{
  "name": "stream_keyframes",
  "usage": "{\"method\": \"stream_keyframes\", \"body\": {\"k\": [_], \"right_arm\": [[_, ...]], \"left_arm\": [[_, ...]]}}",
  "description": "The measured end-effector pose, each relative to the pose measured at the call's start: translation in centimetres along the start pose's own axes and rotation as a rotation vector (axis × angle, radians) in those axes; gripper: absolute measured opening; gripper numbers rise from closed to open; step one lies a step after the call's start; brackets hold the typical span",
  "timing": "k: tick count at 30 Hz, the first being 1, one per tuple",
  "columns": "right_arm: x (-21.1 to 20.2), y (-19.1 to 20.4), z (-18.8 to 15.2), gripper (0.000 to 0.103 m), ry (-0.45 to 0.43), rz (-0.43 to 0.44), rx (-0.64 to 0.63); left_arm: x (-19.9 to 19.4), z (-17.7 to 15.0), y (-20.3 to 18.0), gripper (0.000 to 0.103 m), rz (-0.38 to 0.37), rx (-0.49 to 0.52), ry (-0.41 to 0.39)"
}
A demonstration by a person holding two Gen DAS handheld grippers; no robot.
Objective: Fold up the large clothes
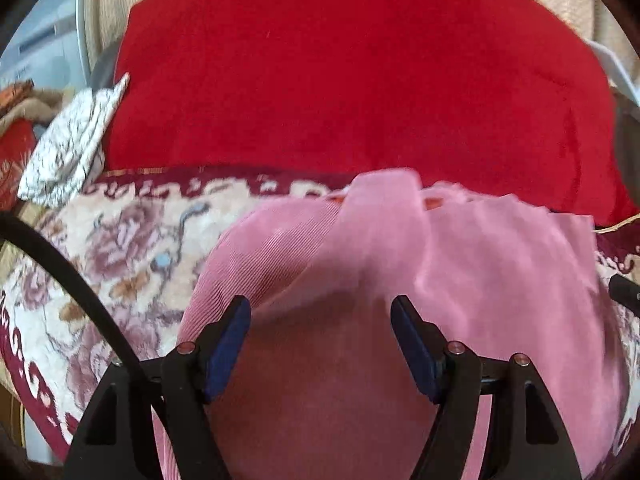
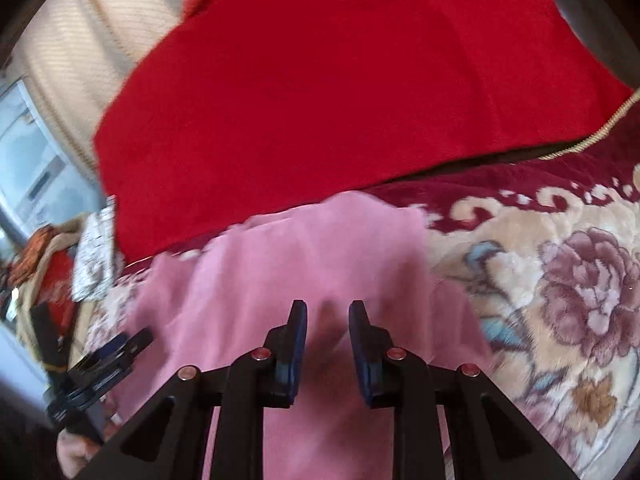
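Pink garment [image 1: 400, 264] bunched on floral blanket [image 1: 120, 248], awaiting fold. Left claw [image 1: 320, 312] wide, empty above cloth; right claw [image 2: 328, 312] narrow, gripping nothing.

Right gripper [image 2: 328, 310] hangs over the pink garment [image 2: 280, 264], its blue-padded jaws parted a little, and nothing is pinched between them. The pink cloth lies rumpled on the floral blanket [image 2: 560, 280], cream with mauve roses and a dark red scrolled border. Beyond the garment's far edge lies a big red cloth [image 2: 340, 80], spread flat, with a gold cord trim [image 2: 592, 136] showing at its right edge. Off to the left the left gripper [image 2: 120, 348] pokes in, dark and blurred, just beside the pink cloth's edge. Behind it sits a folded white patterned cloth [image 2: 96, 252], up against the red cloth's corner.
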State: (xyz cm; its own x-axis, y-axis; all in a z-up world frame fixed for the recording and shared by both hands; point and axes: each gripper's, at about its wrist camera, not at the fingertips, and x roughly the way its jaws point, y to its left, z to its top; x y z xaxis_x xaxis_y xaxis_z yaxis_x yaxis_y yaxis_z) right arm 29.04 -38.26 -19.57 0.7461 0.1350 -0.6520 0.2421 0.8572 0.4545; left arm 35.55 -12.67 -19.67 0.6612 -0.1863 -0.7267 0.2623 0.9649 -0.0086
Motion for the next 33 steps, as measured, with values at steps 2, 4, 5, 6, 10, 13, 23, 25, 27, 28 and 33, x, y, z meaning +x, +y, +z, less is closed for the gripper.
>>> {"method": "stream_keyframes", "body": {"k": [2,4,5,6,10,13,23,25,27,28,33], "right_arm": [[-1.0,1.0,-0.9,0.026,0.007,0.010,-0.027],[-1.1,2.0,-1.8,0.026,0.040,0.011,-0.047],[-1.2,2.3,-2.4,0.026,0.061,0.011,-0.056],[-1.1,2.4,-2.9,0.026,0.074,0.006,-0.057],[-0.1,2.5,-5.0,0.026,0.143,-0.004,-0.048],[1.3,2.3,-5.7,0.026,0.169,-0.029,-0.062],[-0.9,1.6,-3.8,0.026,0.060,-0.003,-0.020],[0.0,0.6,-3.7,0.026,0.078,-0.028,0.021],[1.2,-0.2,-4.0,0.026,0.125,-0.035,0.041],[1.9,-0.7,-4.2,0.026,0.152,-0.008,0.061],[1.2,-1.1,-4.1,0.026,0.141,0.020,0.078]], "left_arm": [[-0.9,-0.2,-0.3,0.073,-0.016,0.012,-0.026],[-1.5,-0.2,-0.4,0.073,-0.025,0.018,-0.046],[-1.8,-0.3,-0.5,0.073,-0.027,0.022,-0.054],[-2.0,-0.3,-0.6,0.073,-0.028,0.027,-0.062],[-2.7,-0.2,-1.0,0.073,-0.022,0.040,-0.089],[-3.0,-0.2,-1.1,0.073,-0.016,0.055,-0.097],[-3.0,-0.3,-1.5,0.073,0.003,0.080,-0.105],[-3.0,-0.5,-1.9,0.073,0.003,0.091,-0.102],[-2.7,-0.8,-2.3,0.073,0.003,0.106,-0.093],[-2.5,-1.0,-2.4,0.073,0.005,0.112,-0.086],[-1.0,-2.1,-4.0,0.073,0.017,0.173,-0.035]]}}
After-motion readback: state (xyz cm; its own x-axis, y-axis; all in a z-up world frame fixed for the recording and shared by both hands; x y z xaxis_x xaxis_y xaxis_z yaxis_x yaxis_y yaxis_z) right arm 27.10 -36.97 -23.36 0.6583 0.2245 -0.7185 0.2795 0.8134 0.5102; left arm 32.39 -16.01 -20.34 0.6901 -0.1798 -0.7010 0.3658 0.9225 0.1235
